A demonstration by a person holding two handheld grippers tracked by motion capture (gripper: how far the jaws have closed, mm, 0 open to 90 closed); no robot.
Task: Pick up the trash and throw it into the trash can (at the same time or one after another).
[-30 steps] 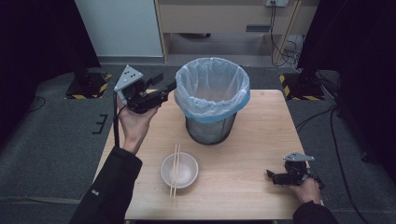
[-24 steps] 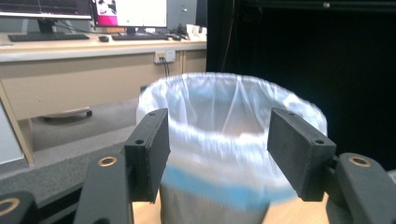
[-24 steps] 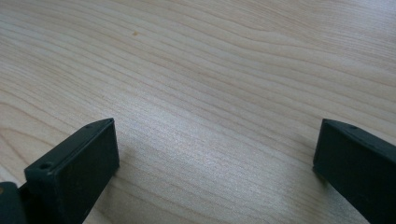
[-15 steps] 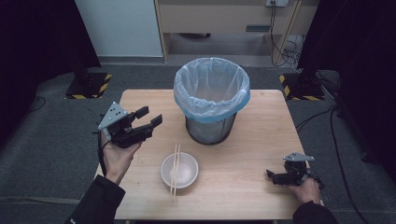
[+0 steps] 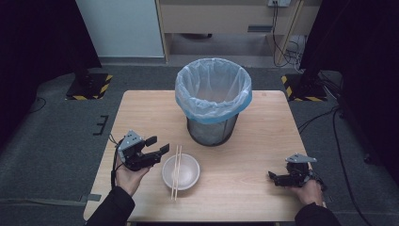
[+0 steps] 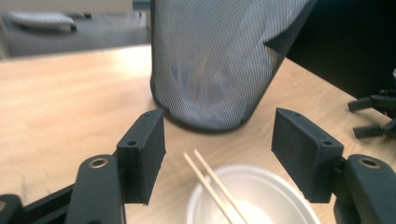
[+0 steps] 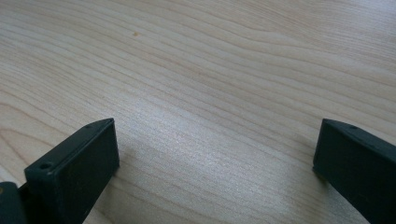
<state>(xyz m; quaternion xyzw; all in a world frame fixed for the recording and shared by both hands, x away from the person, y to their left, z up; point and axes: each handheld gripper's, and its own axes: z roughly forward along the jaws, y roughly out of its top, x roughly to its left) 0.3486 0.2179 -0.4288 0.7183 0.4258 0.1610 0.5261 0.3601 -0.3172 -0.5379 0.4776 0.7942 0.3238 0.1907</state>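
A white bowl sits on the table's near side with a pair of wooden chopsticks laid across it. My left gripper hovers just left of the bowl, pointing at it. Its jaws stand open and have just been opening, with nothing gripped between them. From the left gripper view, the left gripper looks over the bowl and the chopsticks toward the mesh bin. My right gripper rests open at the near right, and the right gripper has bare wood between its jaws.
The mesh waste bin, lined with a pale blue bag, stands at the table's middle back, just behind the bowl. Dark floor surrounds the table, with cables on the right and a cabinet beyond.
My left gripper has come down from beside the bin's rim toward me, to the table's near left next to the bowl. The right gripper has not moved.
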